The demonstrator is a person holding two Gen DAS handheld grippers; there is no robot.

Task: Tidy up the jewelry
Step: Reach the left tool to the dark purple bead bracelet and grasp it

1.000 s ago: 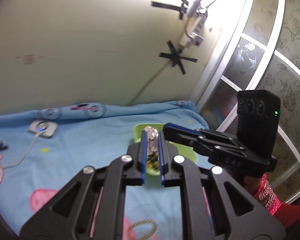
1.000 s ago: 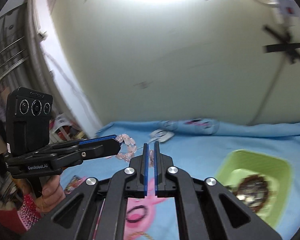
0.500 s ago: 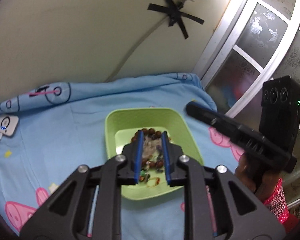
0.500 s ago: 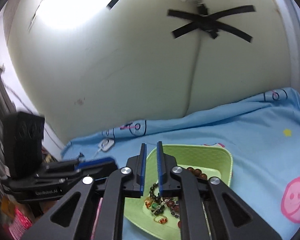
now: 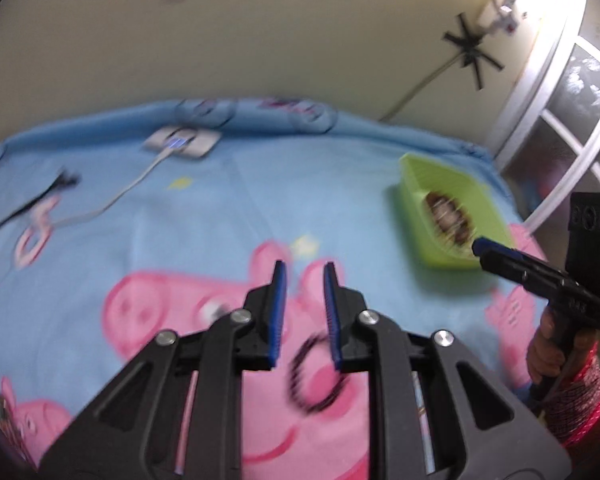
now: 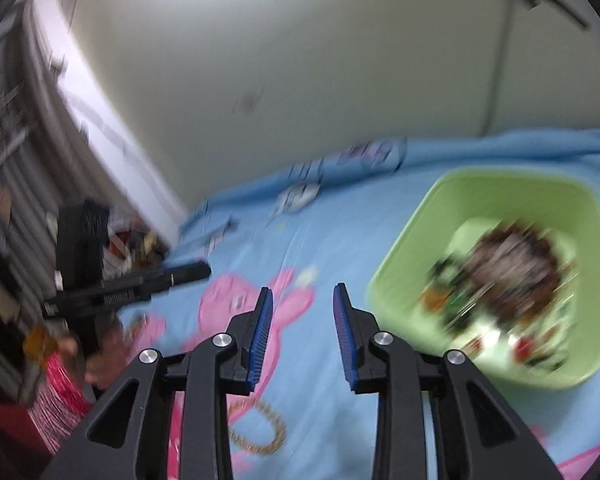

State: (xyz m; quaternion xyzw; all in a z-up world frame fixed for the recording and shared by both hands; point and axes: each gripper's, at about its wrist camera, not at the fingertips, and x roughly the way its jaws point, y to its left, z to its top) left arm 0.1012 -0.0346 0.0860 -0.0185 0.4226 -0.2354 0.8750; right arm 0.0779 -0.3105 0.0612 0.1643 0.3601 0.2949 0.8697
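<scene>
A green tray (image 5: 476, 184) (image 6: 416, 256) holds a heap of bead bracelets (image 5: 446, 216) (image 6: 508, 268) on the blue cartoon sheet. My left gripper (image 5: 303, 276) is open and empty above a black bead bracelet (image 5: 314, 376) lying on the sheet between its fingers. My right gripper (image 6: 302, 296) is open and empty, left of the tray; a gold chain (image 6: 260, 428) lies below it. Each gripper shows in the other's view: the right gripper (image 5: 480, 246) and the left gripper (image 6: 202, 270).
A white charger with cable (image 5: 180, 142) and a black hair tie (image 5: 56, 184) lie at the sheet's far left. The wall runs behind; a glazed door frame (image 5: 548, 92) stands right. Clutter (image 6: 132, 244) sits past the sheet's left edge.
The left gripper let the pink bead bracelet into the tray, opened, and swung left to above the black bracelet. The right gripper opened and moved left off the tray.
</scene>
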